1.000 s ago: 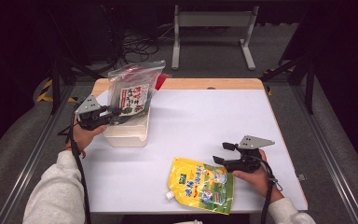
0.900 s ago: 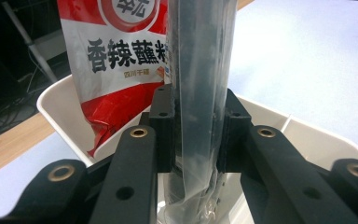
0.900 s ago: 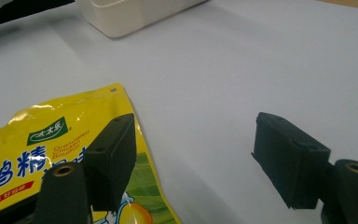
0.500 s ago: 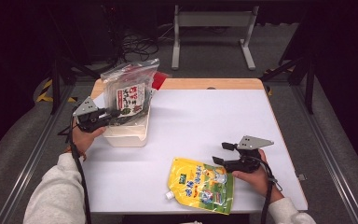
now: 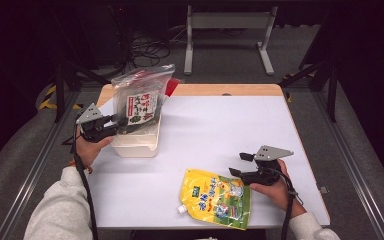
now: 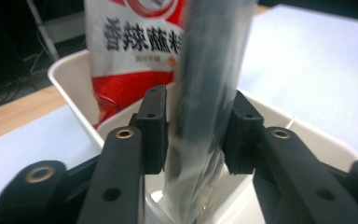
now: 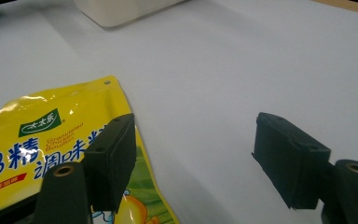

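Note:
A clear bag (image 5: 142, 102) of dark contents stands upright in the white bin (image 5: 135, 142) at the table's left. My left gripper (image 5: 120, 121) reaches it from the left. In the left gripper view the bag (image 6: 209, 70) stands between the jaws of this gripper (image 6: 196, 126), which have just been opening; a thin gap shows at the left pad, so it is open. A red and white packet (image 6: 130, 46) stands behind it in the bin (image 6: 70, 88). My right gripper (image 5: 240, 164) is open over the table beside the flat yellow pouch (image 5: 220, 197).
In the right gripper view the yellow pouch (image 7: 51, 135) lies under the left jaw of the right gripper (image 7: 196, 154), with bare white tabletop (image 7: 223, 70) ahead. A wooden strip (image 5: 230, 90) edges the far side of the table. A metal stand (image 5: 227, 22) is on the floor behind.
The top of the clear bag has swayed slightly to the left in the bin. Both hands have kept their places.

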